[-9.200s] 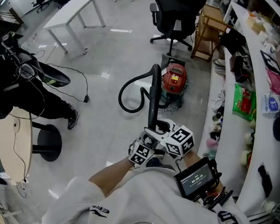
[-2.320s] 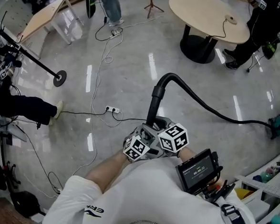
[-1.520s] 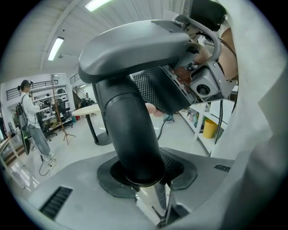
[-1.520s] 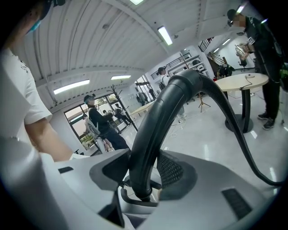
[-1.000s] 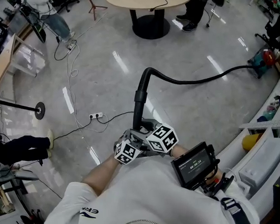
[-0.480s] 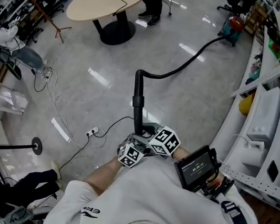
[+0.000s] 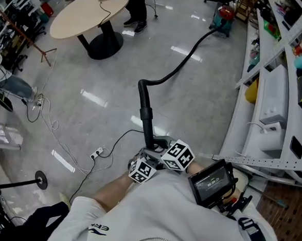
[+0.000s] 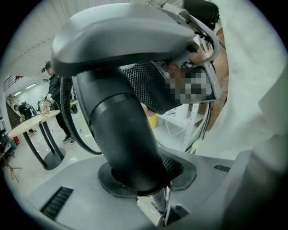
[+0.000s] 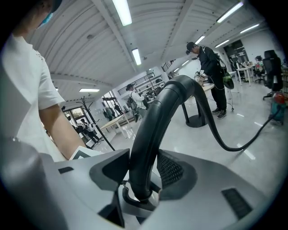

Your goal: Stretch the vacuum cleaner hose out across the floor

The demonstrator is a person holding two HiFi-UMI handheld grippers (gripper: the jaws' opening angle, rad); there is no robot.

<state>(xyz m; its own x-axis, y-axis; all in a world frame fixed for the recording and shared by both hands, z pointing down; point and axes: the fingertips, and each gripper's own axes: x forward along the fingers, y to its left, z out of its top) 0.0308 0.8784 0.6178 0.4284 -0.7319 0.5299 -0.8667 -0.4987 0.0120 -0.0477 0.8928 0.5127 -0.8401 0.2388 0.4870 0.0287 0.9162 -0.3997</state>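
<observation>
The black vacuum hose (image 7: 189,53) runs across the grey floor from the red and teal vacuum cleaner (image 7: 223,15) at the top right to a bend (image 7: 142,84). From the bend its rigid end tube (image 7: 147,117) comes down into both grippers. My left gripper (image 7: 147,156) is shut on the tube (image 8: 123,134), which fills the left gripper view. My right gripper (image 7: 159,145) is shut on the tube (image 9: 148,148) too, just beside the left one. In the right gripper view the hose (image 9: 225,139) arcs away over the floor.
A round beige table (image 7: 81,14) stands at the far left with a person (image 7: 134,3) beside it. White shelving (image 7: 276,100) lines the right side. Cables and a power strip (image 7: 98,152) lie on the floor to my left, near a round stand base (image 7: 40,179).
The view has swung round, so the shelving is now at my right. The hose lies straighter and reaches farther from the vacuum cleaner. Both grippers stay on the tube.
</observation>
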